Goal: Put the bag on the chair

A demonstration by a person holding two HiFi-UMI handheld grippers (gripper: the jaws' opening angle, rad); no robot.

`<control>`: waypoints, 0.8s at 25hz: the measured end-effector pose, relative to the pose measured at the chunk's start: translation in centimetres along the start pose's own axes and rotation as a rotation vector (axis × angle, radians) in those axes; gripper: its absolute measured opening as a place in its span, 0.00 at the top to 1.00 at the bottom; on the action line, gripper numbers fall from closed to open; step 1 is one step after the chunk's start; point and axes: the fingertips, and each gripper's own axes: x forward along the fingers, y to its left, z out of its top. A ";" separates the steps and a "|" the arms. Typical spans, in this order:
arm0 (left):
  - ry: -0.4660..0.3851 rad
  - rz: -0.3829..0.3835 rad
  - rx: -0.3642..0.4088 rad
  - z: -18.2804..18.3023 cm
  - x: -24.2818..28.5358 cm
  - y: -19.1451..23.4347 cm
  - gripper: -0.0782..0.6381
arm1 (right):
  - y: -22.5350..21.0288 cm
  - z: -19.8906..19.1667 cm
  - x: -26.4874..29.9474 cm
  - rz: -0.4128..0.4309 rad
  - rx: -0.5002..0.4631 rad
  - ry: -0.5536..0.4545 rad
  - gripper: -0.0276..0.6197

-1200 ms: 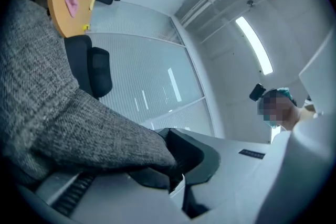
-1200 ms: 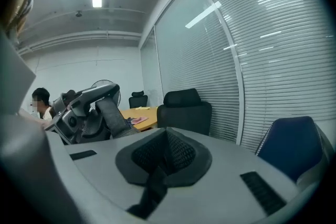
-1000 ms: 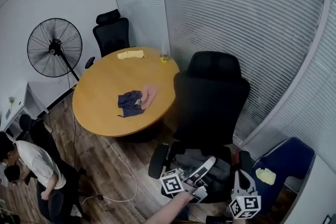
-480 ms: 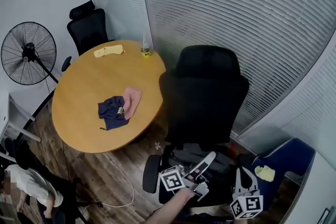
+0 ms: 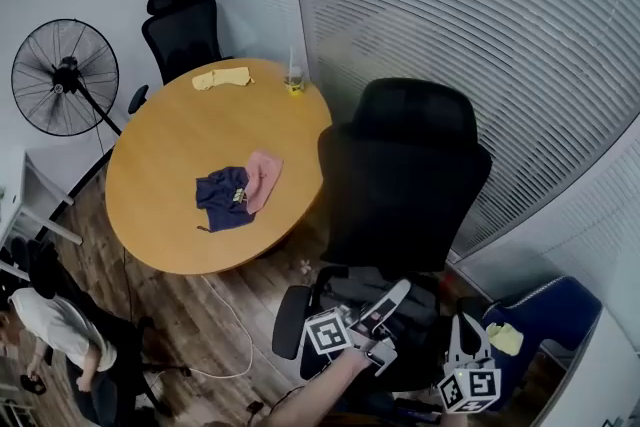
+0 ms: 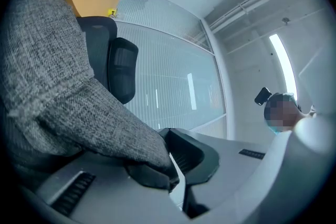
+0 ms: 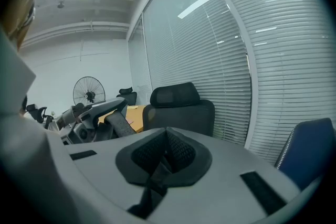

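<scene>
One round wooden counter [image 5: 170, 165] stands left of centre, with a black office chair [image 5: 405, 185] just beside it, backrest upright. On the chair's seat lies the bag [image 6: 47, 60]: grey, coarse woven fabric with a black edge at its near end. In the head view its long axis runs roughly side to side across the seat; which end is the top cannot be told. Left gripper [image 6: 172, 178]: jaws closed, pinching that black edge. Right gripper [image 7: 166, 150]: jaws closed together, at the seat's right side. Against the earlier frames, bag and both grippers keep their places; only the view has swung, shifting the counter and the fan [image 5: 65, 80] in frame.
</scene>
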 end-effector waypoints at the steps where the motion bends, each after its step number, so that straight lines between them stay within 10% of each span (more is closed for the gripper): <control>1: -0.001 0.001 -0.005 0.1 0.1 -0.1 0.86 | -0.1 0.1 0.3 0.006 0.003 -0.004 0.94; 20: -0.117 0.087 -0.014 1.2 0.4 5.6 0.86 | -3.4 -1.5 5.4 0.079 -0.019 0.024 0.94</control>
